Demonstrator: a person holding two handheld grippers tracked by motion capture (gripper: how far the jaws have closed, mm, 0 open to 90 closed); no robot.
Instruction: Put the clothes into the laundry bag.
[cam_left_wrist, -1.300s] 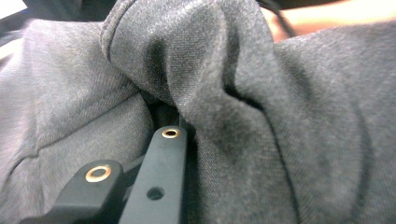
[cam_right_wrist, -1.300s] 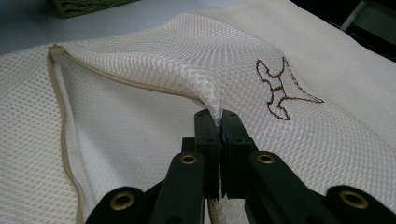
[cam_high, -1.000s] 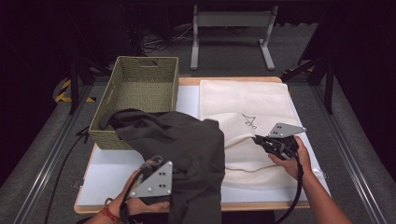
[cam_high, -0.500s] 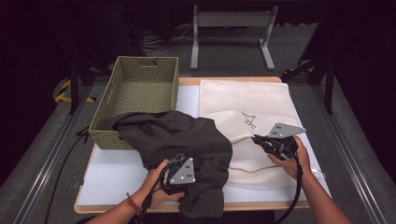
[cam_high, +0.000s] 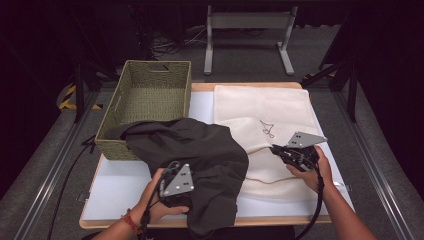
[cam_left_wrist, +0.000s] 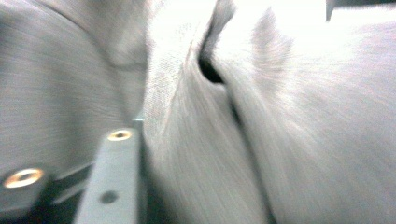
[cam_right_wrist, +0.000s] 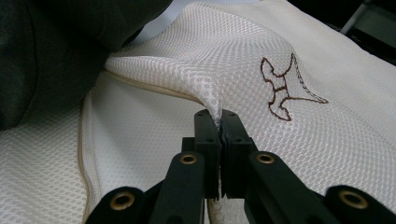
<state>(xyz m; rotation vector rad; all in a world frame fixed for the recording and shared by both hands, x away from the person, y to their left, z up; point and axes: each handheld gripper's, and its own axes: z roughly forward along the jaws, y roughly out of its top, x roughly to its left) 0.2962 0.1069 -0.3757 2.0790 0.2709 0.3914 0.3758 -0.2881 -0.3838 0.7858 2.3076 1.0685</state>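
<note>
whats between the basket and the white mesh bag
In the high view, the dark grey garment drapes from the wicker basket corner onto the white mesh bag.

We note a wooden tabletop (cam_high: 250, 86) on grey carpeted floor (cam_high: 40, 165). Beyond the tabletop stands a grey metal frame (cam_high: 247, 30); black drapes (cam_high: 390, 60) enclose it, surroundings dim.

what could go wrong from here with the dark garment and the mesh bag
1. The left gripper has just been opening amid the dark garment; cloth hanging over the table's near edge might slide off.
2. The right gripper pinches only a thin fold of the white mesh bag, which may slip free.
</note>
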